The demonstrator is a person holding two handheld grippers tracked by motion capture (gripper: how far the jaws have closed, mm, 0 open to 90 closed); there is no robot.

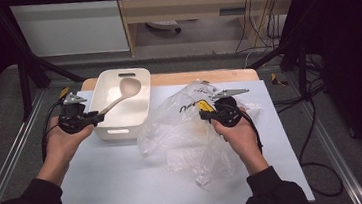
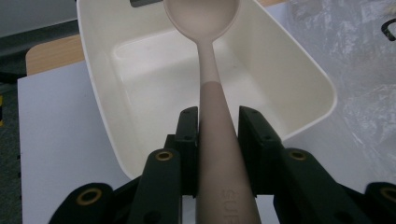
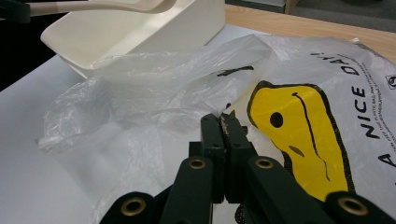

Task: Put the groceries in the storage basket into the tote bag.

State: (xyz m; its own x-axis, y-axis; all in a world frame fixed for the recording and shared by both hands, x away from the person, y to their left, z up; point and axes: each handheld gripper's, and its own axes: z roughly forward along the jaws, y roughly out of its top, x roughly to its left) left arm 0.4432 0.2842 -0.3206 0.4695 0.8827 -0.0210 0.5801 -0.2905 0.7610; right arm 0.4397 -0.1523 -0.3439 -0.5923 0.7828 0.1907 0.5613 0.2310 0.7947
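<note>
- The spoon (image 2: 212, 70) runs up the middle of the left gripper view, its bowl at the top centre of the frame, hanging over the open bin (image 2: 299, 70); in the high view it lies slantwise across the bin's left half, upper centre-left of the frame.
- The left tool (image 2: 217, 128) is clamped on the spoon's handle, one jaw on each side of the darker lower part.
- The spoon looks light and stiff, a smooth plastic or silicone; I judge the grip sound where it is, on the thick end of the handle, since the thin neck near the bowl would pivot or slip more easily.
- The bin is a white, rigid tub with a handle slot; it sits on the tabletop (image 1: 116, 178) and appears empty under the spoon.
- The bag (image 3: 299, 107) lies just right of the bin, in the centre of the high view: thin, clear, crumpled film with a yellow print and black lettering.
- The right tool (image 3: 225, 122) has its jaws pressed together with a fold of the bag pinched between the tips, at lower centre of the right gripper view.
- The bag will be very light, limp and slippery; it should be held at a gathered fold or the rim, and may tear or slide out if pulled hard.
</note>
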